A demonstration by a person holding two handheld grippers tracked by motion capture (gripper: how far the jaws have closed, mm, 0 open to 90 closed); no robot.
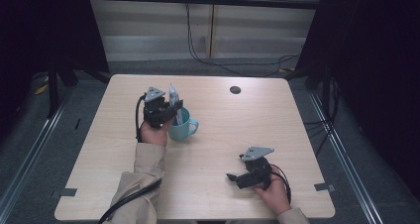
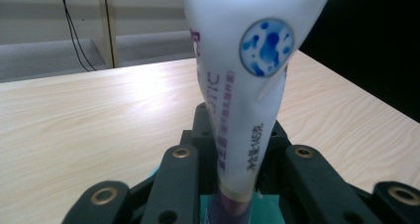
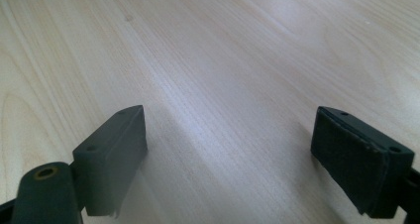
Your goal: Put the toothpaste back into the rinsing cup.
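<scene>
A person's left hand-held gripper clamps a white toothpaste tube near its cap end and holds it upright over a teal mug standing left of centre on the pale wooden counter. In the left gripper view the jaws are clenched tight on the tube's narrow lower part, the crimped end standing high, and a patch of teal shows directly under the cap, so the tube appears lined up with the mug's mouth; whether the cap is already inside the rim cannot be told. To finish the placement well, the tube would best go straight down until the cap is within the mug, and the jaws would let go only then, since a tall tube released early or at a slant could tip the light mug or slide out over its rim. The mug's handle points right, clear of the gripper. The right hand-held gripper rests low on the near right of the counter, well apart, its jaws spread wide on nothing. A small dark round cap sits in the counter's far side, and cables trail on the floor beyond; nothing stands in the tube's way.
</scene>
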